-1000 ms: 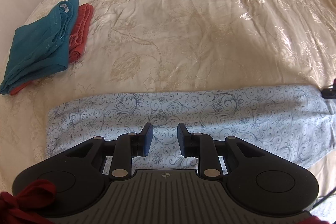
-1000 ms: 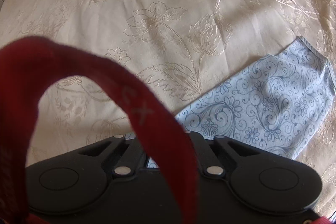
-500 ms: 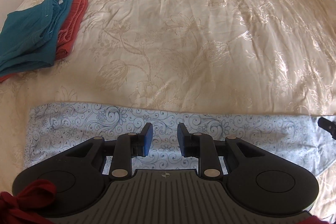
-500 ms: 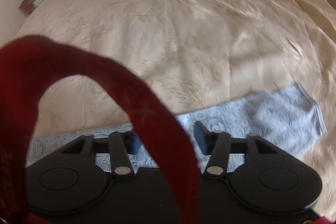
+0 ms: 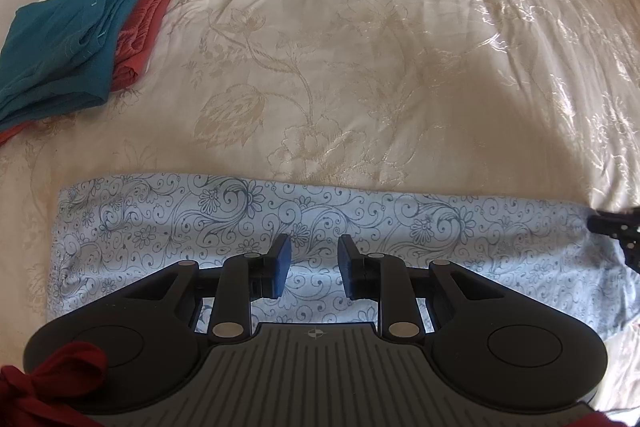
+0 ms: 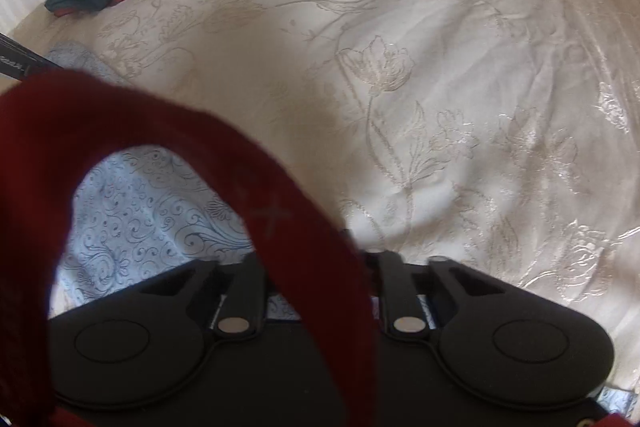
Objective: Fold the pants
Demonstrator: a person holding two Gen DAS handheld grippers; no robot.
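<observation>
The pants (image 5: 256, 227) are laid in a long strip along the bed's (image 5: 360, 47) near edge, with the left gripper (image 5: 314, 263) held slightly parted above them and the right gripper (image 6: 320, 267) pressed together at their end.

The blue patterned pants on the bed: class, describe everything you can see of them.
The pants are thin, pale blue fabric printed with dark swirls and flowers. They lie flat as a long band across the cream embroidered bedspread, folded lengthwise, slightly wrinkled. The left gripper hovers over their middle with its jaws apart, nothing between them. The right gripper is at their far end; any grip there is hidden.
</observation>
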